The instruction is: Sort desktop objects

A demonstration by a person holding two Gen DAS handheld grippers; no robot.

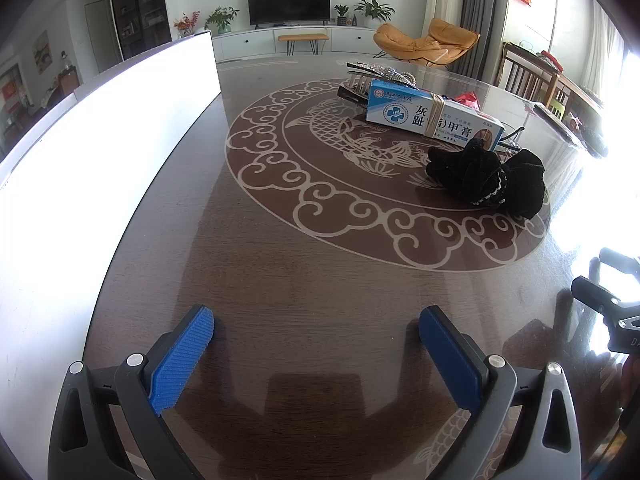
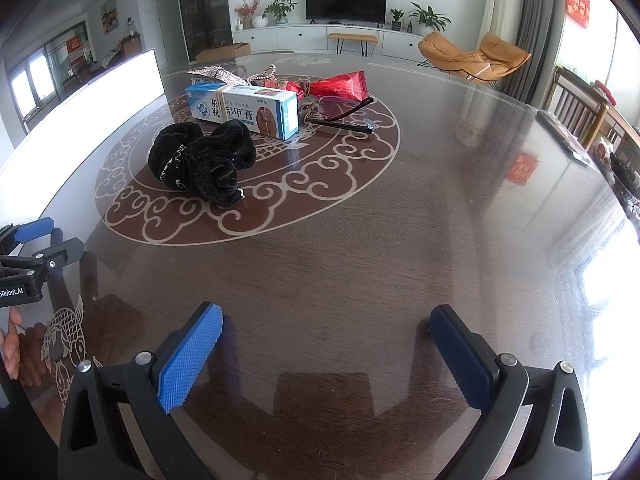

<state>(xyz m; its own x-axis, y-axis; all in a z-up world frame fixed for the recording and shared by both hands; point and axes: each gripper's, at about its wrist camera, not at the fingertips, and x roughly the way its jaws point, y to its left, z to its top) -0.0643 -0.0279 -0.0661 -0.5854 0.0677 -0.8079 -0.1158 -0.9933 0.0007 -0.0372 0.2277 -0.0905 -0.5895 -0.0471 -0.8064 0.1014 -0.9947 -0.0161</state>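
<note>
Nothing is picked up yet, so the sorting looks to be at its very start: the left gripper point(image 1: 316, 334) and the right gripper point(image 2: 326, 334) both hover low over the near part of the dark glass-topped worktop point(image 2: 360, 248), jaws spread wide and empty. The things to sort lie together farther off on the round fish pattern: a black velvet scrunchie point(image 2: 202, 164) nearest, touching the blue-and-white ointment box point(image 2: 244, 110), with a red snack wrapper point(image 2: 340, 85) and thin black-armed glasses point(image 2: 344, 114) beyond. The next move probably calls for reaching forward to the scrunchie and closing on its soft bulk.
</note>
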